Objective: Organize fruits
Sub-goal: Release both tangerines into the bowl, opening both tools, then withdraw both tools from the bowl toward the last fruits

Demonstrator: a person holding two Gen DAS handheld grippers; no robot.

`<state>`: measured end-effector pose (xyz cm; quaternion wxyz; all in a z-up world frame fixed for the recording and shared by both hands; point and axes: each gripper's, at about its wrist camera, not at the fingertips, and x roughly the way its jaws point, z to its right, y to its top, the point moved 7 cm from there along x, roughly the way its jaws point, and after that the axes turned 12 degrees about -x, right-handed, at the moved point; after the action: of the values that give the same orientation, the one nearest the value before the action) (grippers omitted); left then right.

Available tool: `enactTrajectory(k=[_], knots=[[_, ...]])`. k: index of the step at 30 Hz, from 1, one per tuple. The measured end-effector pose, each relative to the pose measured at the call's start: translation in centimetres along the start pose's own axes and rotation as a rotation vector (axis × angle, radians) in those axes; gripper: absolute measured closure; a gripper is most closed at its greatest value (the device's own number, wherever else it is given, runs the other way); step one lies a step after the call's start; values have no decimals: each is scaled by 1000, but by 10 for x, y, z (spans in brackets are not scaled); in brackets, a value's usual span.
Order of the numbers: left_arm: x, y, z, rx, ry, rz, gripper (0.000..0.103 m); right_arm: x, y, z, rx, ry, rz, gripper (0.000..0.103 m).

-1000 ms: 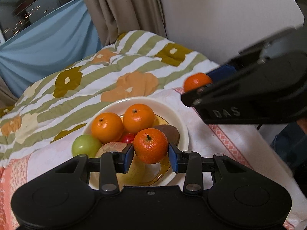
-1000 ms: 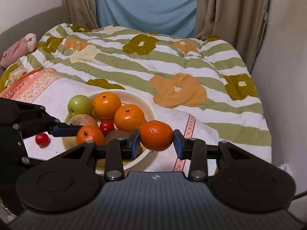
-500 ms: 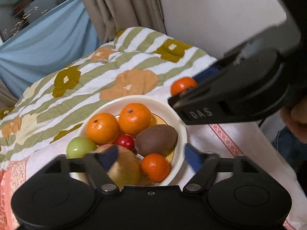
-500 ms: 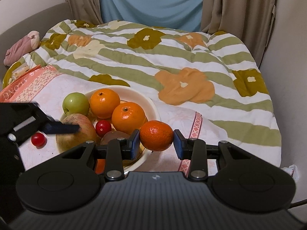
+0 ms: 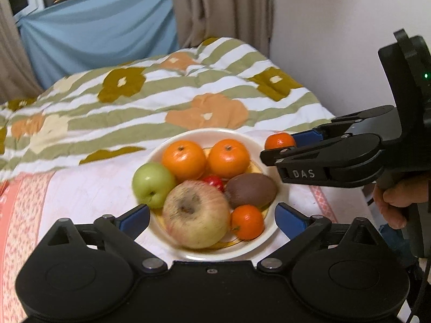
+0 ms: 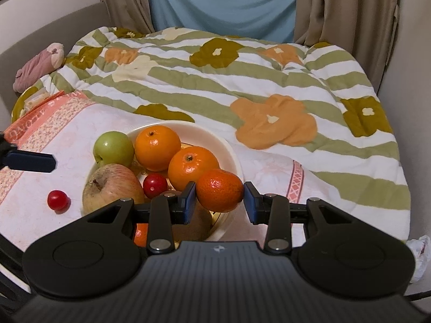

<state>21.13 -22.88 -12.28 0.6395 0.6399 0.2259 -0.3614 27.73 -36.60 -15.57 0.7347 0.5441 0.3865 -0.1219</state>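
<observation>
Since a second ago the left gripper has released its small mandarin into the bowl and spread wide, while the right gripper clamps another mandarin over the rim, and a cherry tomato waits outside on the cloth.

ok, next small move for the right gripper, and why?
Probably ease the right gripper left over the bowl and release: it is shut on a mandarin near the rim, while the left gripper is open and empty.

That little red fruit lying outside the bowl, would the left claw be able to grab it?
Probably yes. The left claw is open and holds nothing, and the small red fruit lies alone on the cloth, left of the bowl, with nothing covering it.
</observation>
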Motion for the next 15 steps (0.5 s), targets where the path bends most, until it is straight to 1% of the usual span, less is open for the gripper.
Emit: enactTrajectory(k=[4, 7, 9, 10, 11, 12, 13, 14, 15], knots=[[1, -4, -11, -32, 30, -13, 2, 11, -1, 0, -16, 6, -9, 51], [1, -5, -17, -61, 35, -20, 2, 16, -1, 0, -28, 6, -8, 50], [1, -6, -22, -84, 42, -25, 2, 16, -2, -1, -28, 14, -3, 37], [0, -6, -24, -93, 46, -25, 2, 15, -2, -1, -26, 19, -2, 28], [-1, -6, -26, -99, 51, -23, 2, 12, -2, -1, -20, 11, 2, 22], [-2, -6, -27, -101, 60, -20, 2, 10, -2, -1, -14, 2, 5, 18], [-4, -7, -28, -96, 71, -16, 2, 8, -2, 0, -9, -6, 8, 11], [-5, -7, -29, -85, 81, -13, 2, 4, -2, 0, -1, -13, 16, 8], [-8, -7, -29, -69, 94, -9, 2, 1, -2, 0, 4, -15, 23, 7]])
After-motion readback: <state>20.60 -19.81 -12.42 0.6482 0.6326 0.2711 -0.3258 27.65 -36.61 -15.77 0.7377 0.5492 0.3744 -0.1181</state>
